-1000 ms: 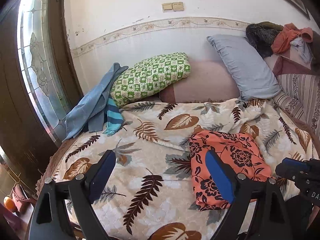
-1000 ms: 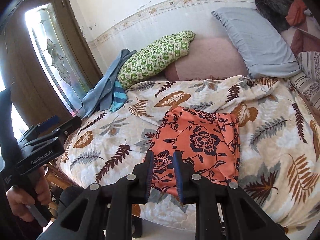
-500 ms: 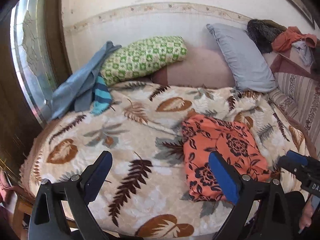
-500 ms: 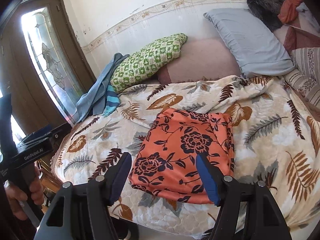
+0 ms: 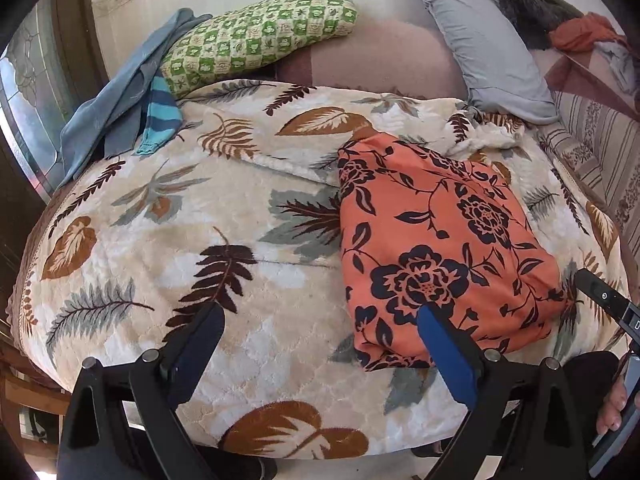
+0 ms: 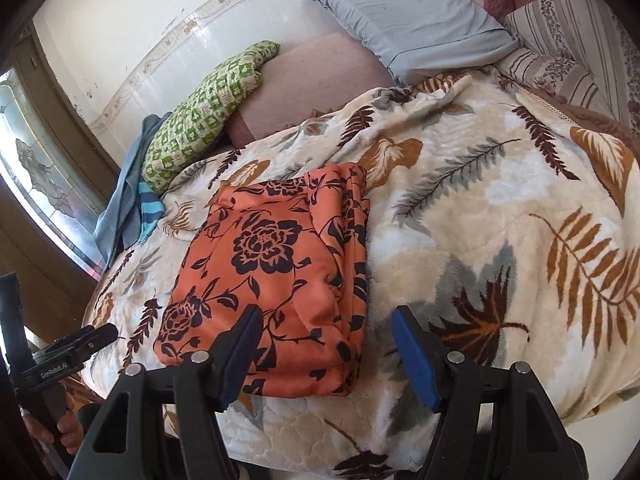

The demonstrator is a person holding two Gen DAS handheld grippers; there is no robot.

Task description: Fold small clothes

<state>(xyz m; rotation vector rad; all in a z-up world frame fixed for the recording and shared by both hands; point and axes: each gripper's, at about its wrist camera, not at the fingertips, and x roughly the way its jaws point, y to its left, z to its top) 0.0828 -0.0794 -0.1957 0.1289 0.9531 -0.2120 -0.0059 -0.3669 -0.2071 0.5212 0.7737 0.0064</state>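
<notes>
Cloth: lying folded on blanket.
Left gripper: gaping wide, holding nothing.
Right gripper: closing, straddling cloth's corner, not pinching.

A leaf-patterned blanket covers the bed, with a green checked pillow far left against the wall, a blue cloth and striped turquoise piece just beside it, and a grey pillow far right.
</notes>
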